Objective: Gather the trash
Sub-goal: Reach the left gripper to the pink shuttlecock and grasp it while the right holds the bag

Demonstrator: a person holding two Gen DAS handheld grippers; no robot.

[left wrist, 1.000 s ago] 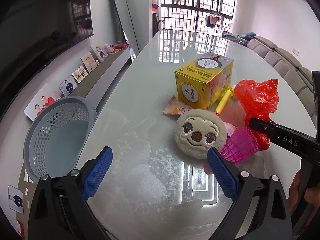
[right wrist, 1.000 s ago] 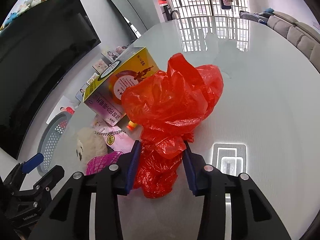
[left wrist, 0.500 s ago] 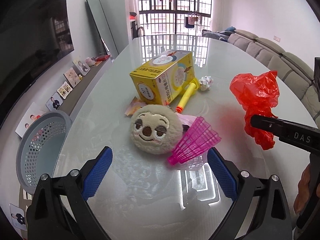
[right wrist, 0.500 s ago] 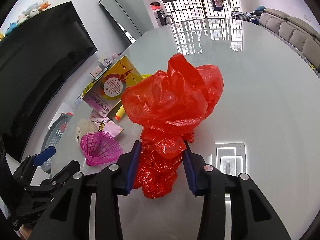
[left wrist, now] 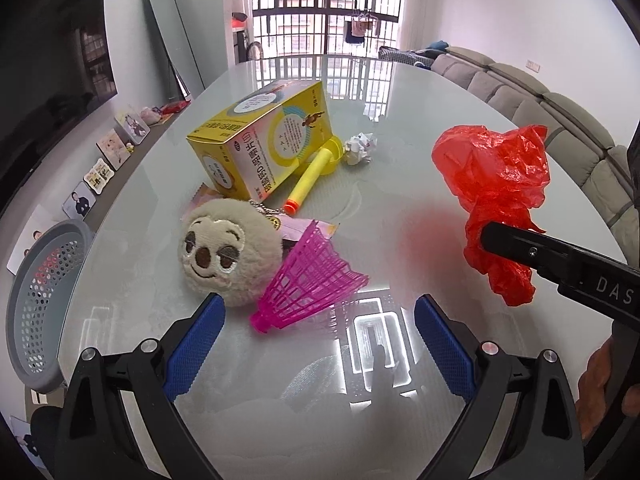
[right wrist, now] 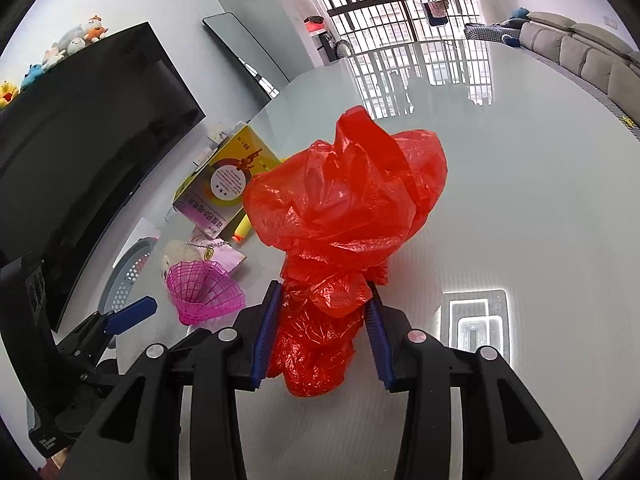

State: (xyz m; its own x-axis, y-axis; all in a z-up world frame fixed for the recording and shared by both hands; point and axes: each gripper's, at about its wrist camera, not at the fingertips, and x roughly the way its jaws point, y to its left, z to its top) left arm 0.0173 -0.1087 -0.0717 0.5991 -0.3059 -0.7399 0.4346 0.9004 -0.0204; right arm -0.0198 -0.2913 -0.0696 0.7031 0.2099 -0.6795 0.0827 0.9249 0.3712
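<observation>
Living room setup with a big glossy white surface point(left wrist: 420, 120), barred window at the far end and a sofa along one side. A little pile of stuff sits on it: yellow box point(left wrist: 264, 142), a foam dart point(left wrist: 310, 180) leaning by it, a crumpled paper ball point(left wrist: 360, 148) just beyond, a plush face keychain point(left wrist: 226, 254) and a pink mesh shuttlecock point(left wrist: 316, 280) touching the plush.

Step in hand looks like carrying the first bit of trash. The right claw point(right wrist: 324, 336) is pinched partway in on a scrunched red plastic bag point(right wrist: 344, 208), pads pressing the bag's lower bunch, with the rest puffing out above and a bit hanging below. From the left camera the bag looks lifted clear of the surface, well apart from the pile.

The left claw point(left wrist: 316, 344) is spread wide and holding nothing, hovering just short of the shuttlecock and plush.

Next move, I'd guess: swing the bag across to the grey perforated basket point(left wrist: 36, 300) sitting off the surface's left edge, then let go over it. That's a fair way over, past the pile and the other claw, so watch for clipping. The paper ball seems the next obvious grab.
</observation>
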